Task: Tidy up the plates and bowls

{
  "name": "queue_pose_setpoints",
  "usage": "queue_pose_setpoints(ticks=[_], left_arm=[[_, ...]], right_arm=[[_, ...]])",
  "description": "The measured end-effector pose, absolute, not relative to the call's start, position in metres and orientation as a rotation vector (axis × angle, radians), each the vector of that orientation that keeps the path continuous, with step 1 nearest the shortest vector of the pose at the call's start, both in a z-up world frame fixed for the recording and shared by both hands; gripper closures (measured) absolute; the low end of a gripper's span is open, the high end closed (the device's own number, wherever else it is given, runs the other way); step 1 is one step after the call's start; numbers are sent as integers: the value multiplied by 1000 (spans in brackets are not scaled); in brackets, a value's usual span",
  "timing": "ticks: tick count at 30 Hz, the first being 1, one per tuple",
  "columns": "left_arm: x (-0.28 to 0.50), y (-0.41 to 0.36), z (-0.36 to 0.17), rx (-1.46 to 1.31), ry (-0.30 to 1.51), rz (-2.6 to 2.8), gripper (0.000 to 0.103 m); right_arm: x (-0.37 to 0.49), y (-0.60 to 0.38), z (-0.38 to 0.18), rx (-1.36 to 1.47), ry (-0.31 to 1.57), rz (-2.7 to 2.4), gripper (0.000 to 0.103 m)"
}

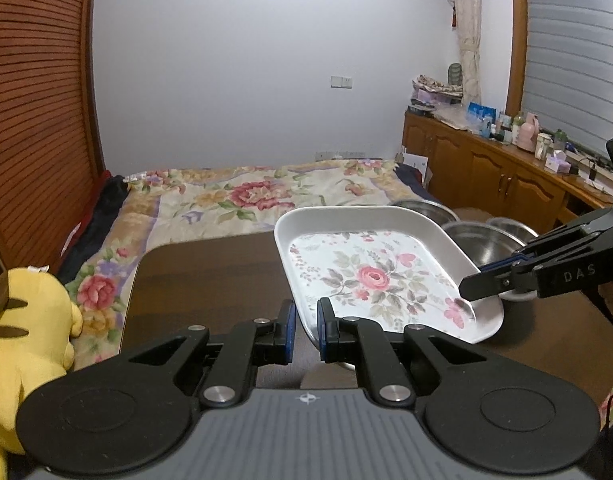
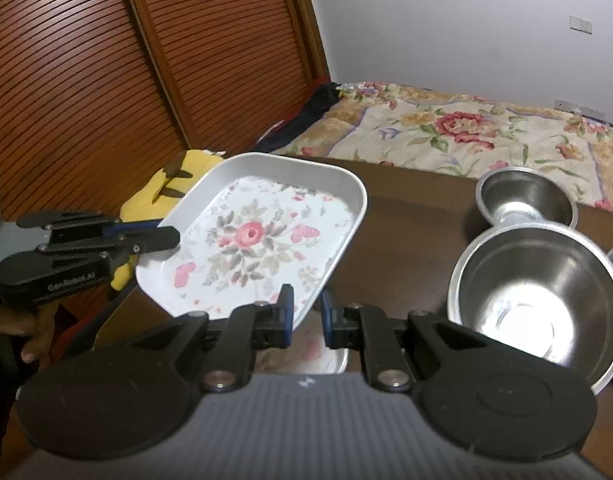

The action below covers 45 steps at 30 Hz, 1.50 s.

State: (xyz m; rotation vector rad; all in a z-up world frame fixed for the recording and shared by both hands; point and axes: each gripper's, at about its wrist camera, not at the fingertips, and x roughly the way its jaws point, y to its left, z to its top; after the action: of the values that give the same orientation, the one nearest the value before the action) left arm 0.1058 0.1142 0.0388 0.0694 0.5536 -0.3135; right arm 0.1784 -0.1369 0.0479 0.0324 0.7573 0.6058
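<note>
Both hand-held grippers are gripping the floral plate (image 1: 370,276) above the counter (image 1: 210,276). The left hand-held gripper (image 1: 305,326) is pinching one edge, the right hand-held gripper (image 2: 306,312) another. A second plate is perhaps lying underneath.

White walls (image 1: 246,40), slatted wardrobe doors (image 2: 86,60) (wooden), floral bed (image 1: 246,192).

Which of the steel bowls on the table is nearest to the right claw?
The large steel bowl, just right of the right claw. The smaller bowl stands behind it, nearer the bed.
</note>
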Motion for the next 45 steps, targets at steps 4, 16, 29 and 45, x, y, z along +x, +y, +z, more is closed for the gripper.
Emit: queue_pose_setpoints(ticks=[4,16,29,45], left_arm=[[94,117,28,51,571,-316,90],[68,114,-5,29,633,-309,90],[62,111,-20,33,668,-301,90],[62,111,-31,32,686,-285,90]], right_arm=[[167,-137,36,42,772,610,87],[139,-137,6,52,801,606,87],[122,-139,-8,80,745,567,87],[111,-139,-19,97,669,528,87]])
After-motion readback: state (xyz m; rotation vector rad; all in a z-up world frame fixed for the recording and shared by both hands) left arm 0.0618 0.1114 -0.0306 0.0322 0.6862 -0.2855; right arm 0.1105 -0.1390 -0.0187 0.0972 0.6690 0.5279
